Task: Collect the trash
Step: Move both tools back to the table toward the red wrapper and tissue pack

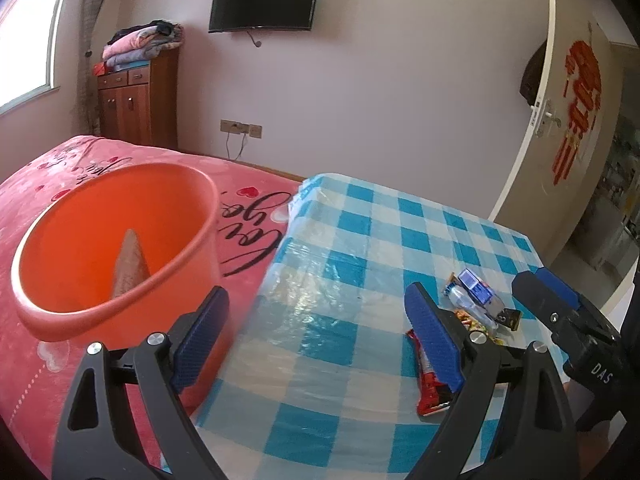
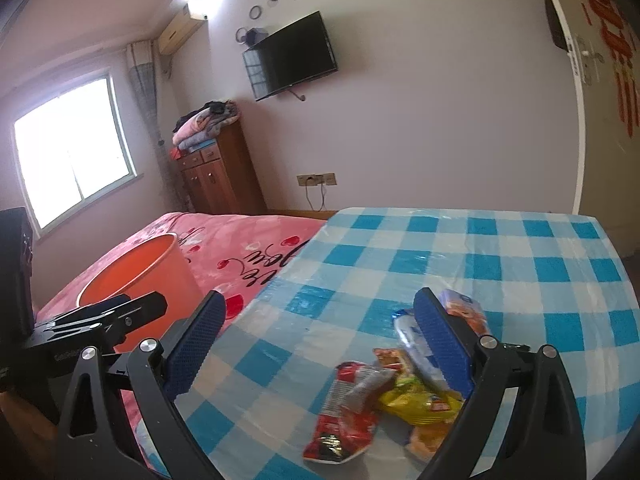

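Faintly, "DAS" on right hand-held gripper [image 1: 576, 320] — pink blanket [image 1: 248, 216] script unreadable

Checked table [image 2: 500, 248] bears wrapper pile [image 2: 384, 392]; bed [image 1: 48, 168] bears orange bucket [image 1: 120, 240].

Sunlit bedroom [image 2: 400, 120], wall television [image 2: 290, 56]

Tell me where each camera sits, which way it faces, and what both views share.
Left wrist: on the left gripper, jaws open, facing the orange bucket on the bed and the checked table; the right gripper shows at the right edge.
Right wrist: on the right gripper, jaws open, facing the wrappers; the left gripper shows at left.
Shared: bucket, table, wrappers, wall television.
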Available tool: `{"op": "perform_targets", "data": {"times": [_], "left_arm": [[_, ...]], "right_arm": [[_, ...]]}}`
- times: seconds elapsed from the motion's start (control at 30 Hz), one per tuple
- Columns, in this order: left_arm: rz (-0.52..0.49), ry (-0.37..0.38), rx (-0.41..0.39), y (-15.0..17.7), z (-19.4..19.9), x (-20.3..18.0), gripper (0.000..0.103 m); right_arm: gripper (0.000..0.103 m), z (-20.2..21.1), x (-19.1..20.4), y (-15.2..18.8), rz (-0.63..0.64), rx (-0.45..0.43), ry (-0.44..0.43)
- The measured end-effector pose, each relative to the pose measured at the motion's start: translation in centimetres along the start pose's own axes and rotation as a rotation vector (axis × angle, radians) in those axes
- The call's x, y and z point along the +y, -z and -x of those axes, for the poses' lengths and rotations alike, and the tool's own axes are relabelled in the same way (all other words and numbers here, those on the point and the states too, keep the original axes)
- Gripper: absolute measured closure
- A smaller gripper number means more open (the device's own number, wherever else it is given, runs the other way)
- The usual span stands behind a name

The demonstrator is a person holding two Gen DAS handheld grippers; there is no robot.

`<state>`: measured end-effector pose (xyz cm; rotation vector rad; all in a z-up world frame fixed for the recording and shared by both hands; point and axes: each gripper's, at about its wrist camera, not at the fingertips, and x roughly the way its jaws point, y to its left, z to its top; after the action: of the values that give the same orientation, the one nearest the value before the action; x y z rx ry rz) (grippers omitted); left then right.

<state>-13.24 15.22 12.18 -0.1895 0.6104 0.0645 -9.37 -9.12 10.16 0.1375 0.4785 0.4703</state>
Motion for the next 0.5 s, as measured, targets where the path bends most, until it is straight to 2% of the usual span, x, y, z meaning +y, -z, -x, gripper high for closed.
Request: {"op": "perform_targets", "data": {"times": [0.5], "left_arm": [[-0.074, 0.033, 0.052, 1.2, -2.5, -5.1, 0.013]], "right_arm": [[0.009, 1.0, -6.5, 0.8, -0.107, -0.019, 0.062]]}}
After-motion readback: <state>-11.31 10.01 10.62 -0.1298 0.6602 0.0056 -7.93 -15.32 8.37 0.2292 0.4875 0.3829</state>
